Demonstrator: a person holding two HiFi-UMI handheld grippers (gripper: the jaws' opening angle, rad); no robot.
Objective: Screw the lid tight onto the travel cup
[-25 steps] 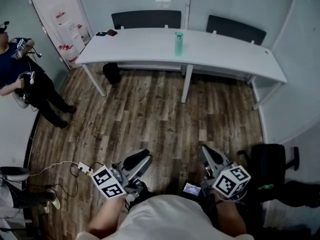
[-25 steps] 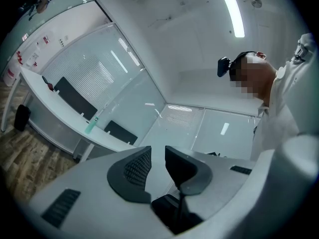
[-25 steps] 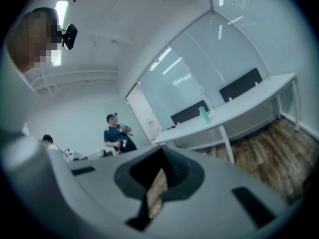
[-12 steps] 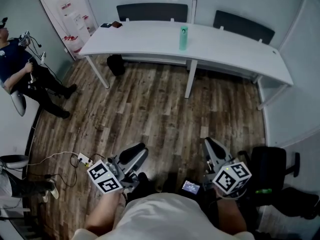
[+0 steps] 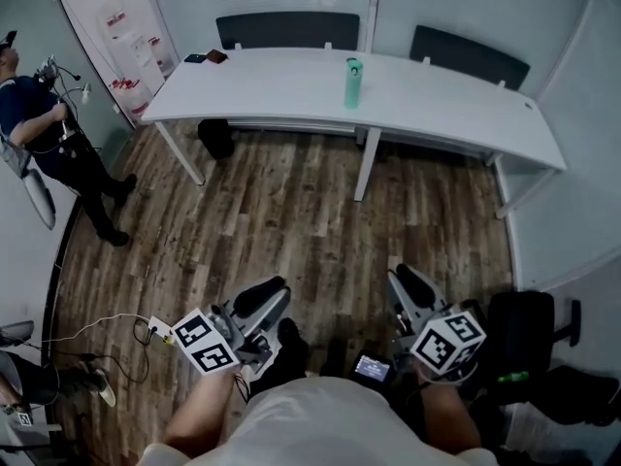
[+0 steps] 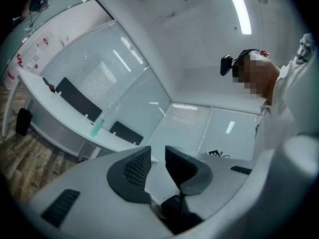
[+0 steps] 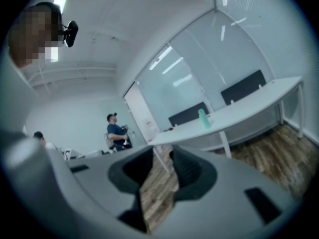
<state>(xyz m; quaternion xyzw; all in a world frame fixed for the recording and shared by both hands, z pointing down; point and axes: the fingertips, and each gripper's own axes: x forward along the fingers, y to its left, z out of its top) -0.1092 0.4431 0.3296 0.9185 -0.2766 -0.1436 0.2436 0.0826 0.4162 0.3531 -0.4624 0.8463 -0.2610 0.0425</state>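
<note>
Your left gripper (image 5: 275,300) is low at the left, close to your body; in the left gripper view (image 6: 157,151) its jaws stand a little apart with only air between them; it holds nothing. Your right gripper (image 5: 399,280) is low at the right, well apart from the left one; in the right gripper view (image 7: 161,153) its jaws have just been opening; there is a small gap between them and you can see the floor (image 7: 154,188) through it; it holds nothing too. Both grippers point out over the wood floor (image 5: 291,221), toward the far side of the room.

The cup (image 5: 352,85) is green; it stands upright on the long white table (image 5: 437,95), near the table's middle and close to its far edge; the lid (image 5: 353,64) sits on top of it; whether the lid is tight you cannot tell. The cup is well apart from both grippers; the left gripper view (image 6: 96,128) and the right gripper view (image 7: 203,118) both show it small and far off.

Two dark chairs (image 5: 286,32) stand behind the table; a dark bag (image 5: 215,140) sits on the floor under the table's left part; a person (image 5: 49,134) stands at the left wall.
</note>
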